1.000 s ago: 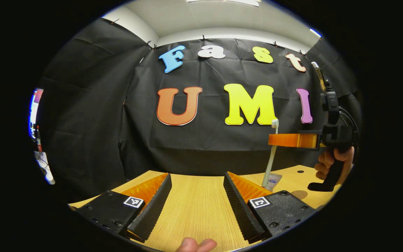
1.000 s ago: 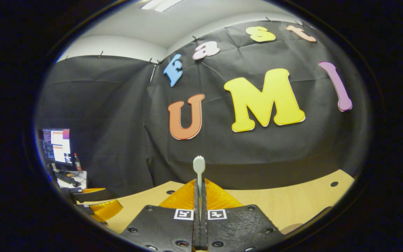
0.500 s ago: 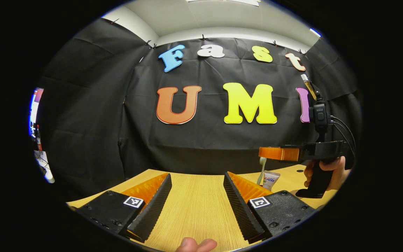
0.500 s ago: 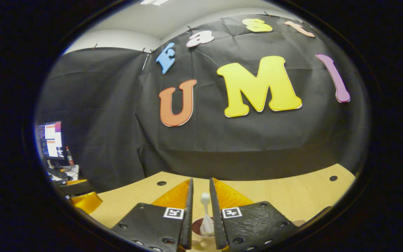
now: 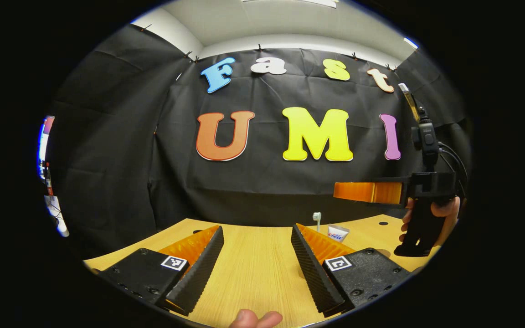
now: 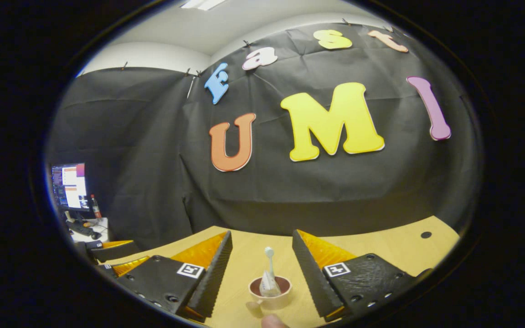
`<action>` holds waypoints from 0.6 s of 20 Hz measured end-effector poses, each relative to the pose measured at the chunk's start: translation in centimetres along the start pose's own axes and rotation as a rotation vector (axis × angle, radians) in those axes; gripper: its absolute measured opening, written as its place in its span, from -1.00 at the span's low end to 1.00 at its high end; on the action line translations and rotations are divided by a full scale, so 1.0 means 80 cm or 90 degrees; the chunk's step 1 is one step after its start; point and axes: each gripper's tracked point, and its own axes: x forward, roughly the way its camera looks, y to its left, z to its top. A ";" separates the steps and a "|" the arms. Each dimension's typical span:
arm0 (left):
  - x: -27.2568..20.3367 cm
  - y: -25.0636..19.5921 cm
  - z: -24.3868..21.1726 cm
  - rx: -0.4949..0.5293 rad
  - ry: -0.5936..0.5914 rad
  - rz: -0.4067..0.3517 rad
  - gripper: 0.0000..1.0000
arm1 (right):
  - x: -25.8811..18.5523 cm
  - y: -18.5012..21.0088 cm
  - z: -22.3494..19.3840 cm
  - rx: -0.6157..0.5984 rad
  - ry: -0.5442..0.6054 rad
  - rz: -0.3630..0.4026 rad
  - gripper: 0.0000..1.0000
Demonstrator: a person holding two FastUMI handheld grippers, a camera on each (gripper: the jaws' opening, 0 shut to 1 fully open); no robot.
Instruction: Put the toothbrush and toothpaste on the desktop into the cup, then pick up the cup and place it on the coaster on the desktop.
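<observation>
Right gripper (image 6: 260,264): fingers spread wide, gripping nothing, raised above the wooden desktop (image 6: 381,248).

Cup (image 6: 270,293): pale outside, dark inside, upright on the desktop; in the right gripper view it sits between and below the parted fingers, toward 6 o'clock, touching neither.

Toothbrush (image 6: 269,264): stands in the cup, head up, leaning slightly.

Toothpaste (image 6: 268,286): pale tube in the cup beside the brush handle; which end is up is hard to tell.

Left gripper (image 5: 255,246): fingers wide apart over bare desktop, nothing between them.

In the left gripper view the toothbrush head (image 5: 317,217) and toothpaste end (image 5: 337,233) rise at about 2 o'clock of its fingers, behind its right finger. The right gripper (image 5: 335,190) hangs above them, held by a hand (image 5: 442,214).

Monitor (image 6: 69,187): far off, about 9 o'clock in the right gripper view.
</observation>
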 end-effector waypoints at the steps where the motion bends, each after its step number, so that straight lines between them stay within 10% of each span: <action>1: -0.001 -0.008 0.003 0.003 0.000 -0.004 0.87 | -0.012 -0.005 0.004 0.001 -0.003 -0.005 0.65; 12: 0.021 -0.126 -0.014 -0.004 0.168 -0.119 0.88 | -0.165 -0.148 0.041 -0.013 -0.007 -0.113 0.90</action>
